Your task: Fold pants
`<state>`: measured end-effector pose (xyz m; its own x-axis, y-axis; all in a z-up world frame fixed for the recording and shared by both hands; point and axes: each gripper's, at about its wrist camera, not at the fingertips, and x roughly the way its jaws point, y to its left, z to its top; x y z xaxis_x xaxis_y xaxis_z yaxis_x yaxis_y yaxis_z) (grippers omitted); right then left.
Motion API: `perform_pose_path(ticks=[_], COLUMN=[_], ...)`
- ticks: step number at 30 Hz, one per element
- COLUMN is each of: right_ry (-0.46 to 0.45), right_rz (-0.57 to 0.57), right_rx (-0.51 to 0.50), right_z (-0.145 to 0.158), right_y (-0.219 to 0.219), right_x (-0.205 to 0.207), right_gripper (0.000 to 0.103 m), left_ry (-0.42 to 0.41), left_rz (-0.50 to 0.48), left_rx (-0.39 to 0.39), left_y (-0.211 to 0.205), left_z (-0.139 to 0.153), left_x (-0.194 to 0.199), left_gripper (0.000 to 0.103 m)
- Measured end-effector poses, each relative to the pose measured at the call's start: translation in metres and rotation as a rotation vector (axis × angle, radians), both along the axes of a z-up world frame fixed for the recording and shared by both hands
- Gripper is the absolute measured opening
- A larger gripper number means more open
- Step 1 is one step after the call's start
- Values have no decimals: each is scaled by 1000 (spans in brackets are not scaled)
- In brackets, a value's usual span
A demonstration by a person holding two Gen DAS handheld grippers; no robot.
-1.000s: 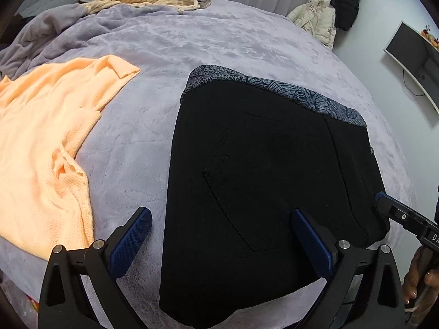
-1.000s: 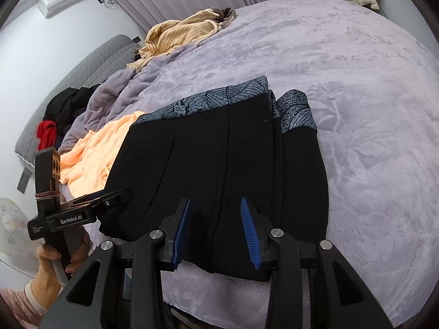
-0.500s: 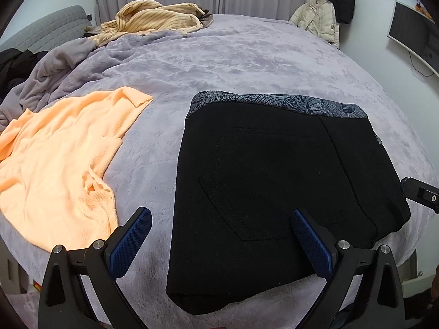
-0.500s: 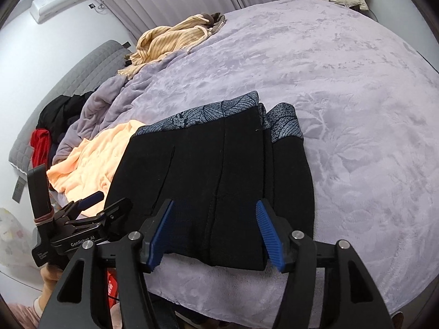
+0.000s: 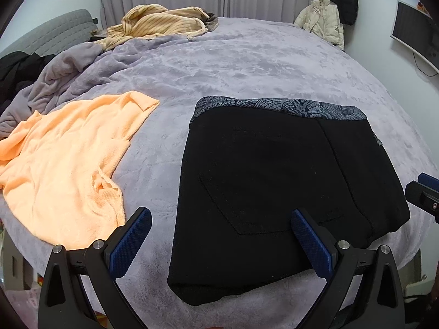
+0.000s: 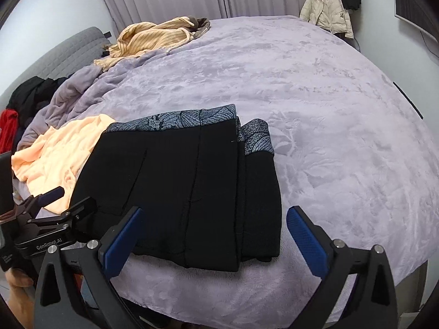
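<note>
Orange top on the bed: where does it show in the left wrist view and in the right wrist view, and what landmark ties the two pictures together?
Left wrist view: the orange top fills the left side, spread on the purple blanket, left of the folded black pants.
Right wrist view: the orange top sits at the left edge, partly behind the pants.
Shared landmark: the cream jacket hanging at the upper right.

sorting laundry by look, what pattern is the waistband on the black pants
A grey-blue leaf print on the waistband of the black pants; clearest in the right wrist view.
</note>
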<state>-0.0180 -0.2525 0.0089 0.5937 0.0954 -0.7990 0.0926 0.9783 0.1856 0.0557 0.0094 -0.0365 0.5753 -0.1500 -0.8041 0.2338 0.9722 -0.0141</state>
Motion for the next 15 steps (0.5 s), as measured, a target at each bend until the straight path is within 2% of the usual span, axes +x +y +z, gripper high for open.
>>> perform_pose_path(ticks=[3,8,11,15], right_ry=[26,46,39,56], right_rz=[-9,-35,-28,-22], right_rx=[36,17,-13,-75], right_z=[2,11,20,30], right_y=[-2,0,4,12], right_x=[1,4,5,8], right_gripper=[103,103,103,103], left_ry=[7,-12,-18,-4], left_rz=[8,3,-13,-16], left_rx=[-6,7,44,44], left_y=[-2,-10,-18,-25], left_z=[4,21,29,39], left_x=[-1,-4,-5,-6], left_gripper=[102,102,102,102])
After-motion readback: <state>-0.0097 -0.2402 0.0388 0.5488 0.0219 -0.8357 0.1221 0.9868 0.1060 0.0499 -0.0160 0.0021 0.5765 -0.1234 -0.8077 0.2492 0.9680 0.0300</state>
